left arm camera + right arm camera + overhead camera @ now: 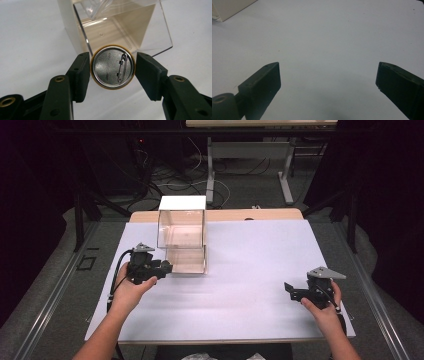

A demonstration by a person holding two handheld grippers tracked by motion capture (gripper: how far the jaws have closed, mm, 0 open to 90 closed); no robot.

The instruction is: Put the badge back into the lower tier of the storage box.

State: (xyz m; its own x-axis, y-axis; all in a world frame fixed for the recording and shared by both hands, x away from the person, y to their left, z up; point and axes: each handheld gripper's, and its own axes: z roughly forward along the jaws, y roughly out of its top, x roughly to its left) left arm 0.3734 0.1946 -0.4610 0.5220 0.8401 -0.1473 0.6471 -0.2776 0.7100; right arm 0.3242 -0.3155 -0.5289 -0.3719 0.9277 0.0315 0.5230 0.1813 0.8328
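I am pinching one badge (112, 66) by its rim between my left gripper (112, 68)'s two jaws, its silver back and safety pin facing the camera. The jaws are sitting narrowly apart, pressing on the badge's left and right edges. It is hanging above the white sheet (240, 270), just in front of the open mouth of one clear box (117, 25), and it is not touching the box. The box is lying with its opening toward me and its clear lid flat on the sheet; I am seeing nothing inside it. In the high view my left gripper (162, 268) is sitting just beside the box (182, 232)'s front left corner. My right gripper (290, 290) is hovering well apart near the sheet's right edge, its jaws spread wide and holding nothing.
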